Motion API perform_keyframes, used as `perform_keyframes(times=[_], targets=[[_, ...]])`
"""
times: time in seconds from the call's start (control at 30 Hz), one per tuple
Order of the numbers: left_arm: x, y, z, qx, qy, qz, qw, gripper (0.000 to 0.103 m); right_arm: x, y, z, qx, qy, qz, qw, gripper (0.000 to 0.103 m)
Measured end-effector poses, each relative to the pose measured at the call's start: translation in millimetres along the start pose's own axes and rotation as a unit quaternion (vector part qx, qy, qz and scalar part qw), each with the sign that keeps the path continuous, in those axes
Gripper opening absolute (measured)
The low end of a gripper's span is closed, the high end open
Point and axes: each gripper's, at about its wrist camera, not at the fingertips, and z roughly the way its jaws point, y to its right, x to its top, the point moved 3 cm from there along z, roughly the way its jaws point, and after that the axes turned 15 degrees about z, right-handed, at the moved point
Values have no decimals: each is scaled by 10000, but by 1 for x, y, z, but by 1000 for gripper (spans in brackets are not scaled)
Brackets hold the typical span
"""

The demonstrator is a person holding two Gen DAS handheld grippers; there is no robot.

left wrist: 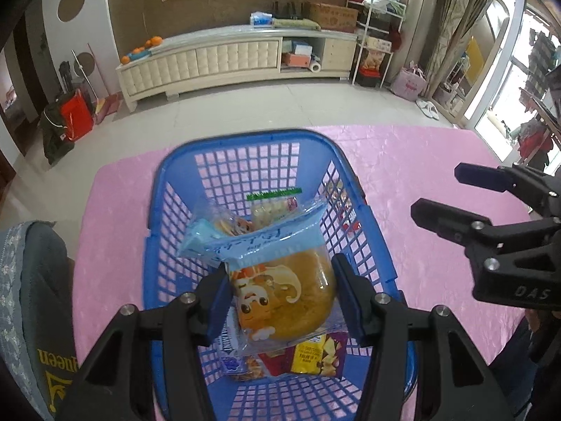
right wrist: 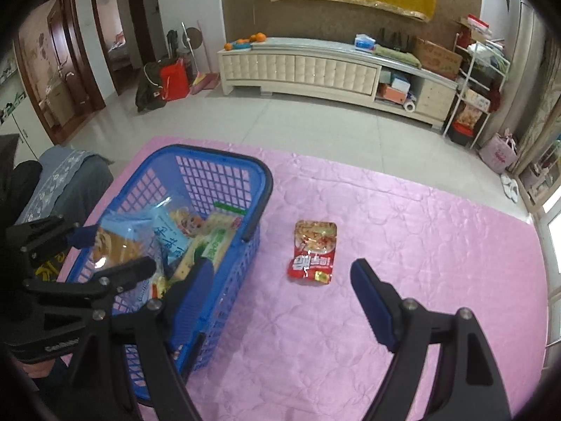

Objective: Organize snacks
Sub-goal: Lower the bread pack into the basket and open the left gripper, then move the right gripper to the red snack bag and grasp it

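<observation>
While the left hand-held gripper (left wrist: 282, 298) clamps a bread packet (left wrist: 284, 298) over the blue basket (left wrist: 245, 147), the right hand-held gripper (right wrist: 280, 280) hangs wide open, empty. One red snack pack (right wrist: 313, 252) sits on the pink counter (right wrist: 420, 245).

1 blue basket (right wrist: 217, 189) stands on 1 pink cloth (right wrist: 385, 245). Inside it, at least 5 snack packets show, the bread packet (left wrist: 284, 294) among them; an exact count cannot be made where they overlap. 1 red packet (right wrist: 313, 251) lies on the cloth right of the basket. 2 grippers: left gripper (left wrist: 280, 301) and right gripper (right wrist: 280, 280).
</observation>
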Motion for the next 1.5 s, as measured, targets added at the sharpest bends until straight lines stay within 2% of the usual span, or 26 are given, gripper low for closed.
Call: perform_keyframes(times=[0.17,0.27,0.33,0.43,0.6,0.73,0.87,1.03,1.27,1.4,1.5], targets=[[-2,4,9,-283,-184,-119,9994,52,-6,3,5,32,-125,-39,9999,84],[-5,9,7,-240,-197,-25,9995,53,-10,6,5,52,-201,-26,9998,84],[-6,13,2,-305,-170,33,9994,68,-12,7,4,51,-203,-12,9998,84],[-4,18,-7,-296,-98,157,9994,74,-14,8,-2,88,-193,34,9998,84],[-3,22,-25,-197,-10,189,9996,75,-14,8,-17,112,-75,40,9999,84],[0,21,-39,24,92,128,9999,75,-15,9,-27,124,-43,63,9999,84],[1,18,-50,78,28,-29,10000,75,-16,10,-39,66,-42,-75,9999,84],[5,14,-65,260,3,-121,9996,75,-8,20,-45,146,-101,49,9998,84],[19,0,-57,333,-291,-362,9984,75,3,34,-31,69,-347,98,9993,84],[27,-9,-37,136,-496,-571,9970,75,12,42,-10,106,-625,145,9979,84],[29,-13,-24,126,-602,-615,9962,75,20,47,8,104,-803,176,9966,84]])
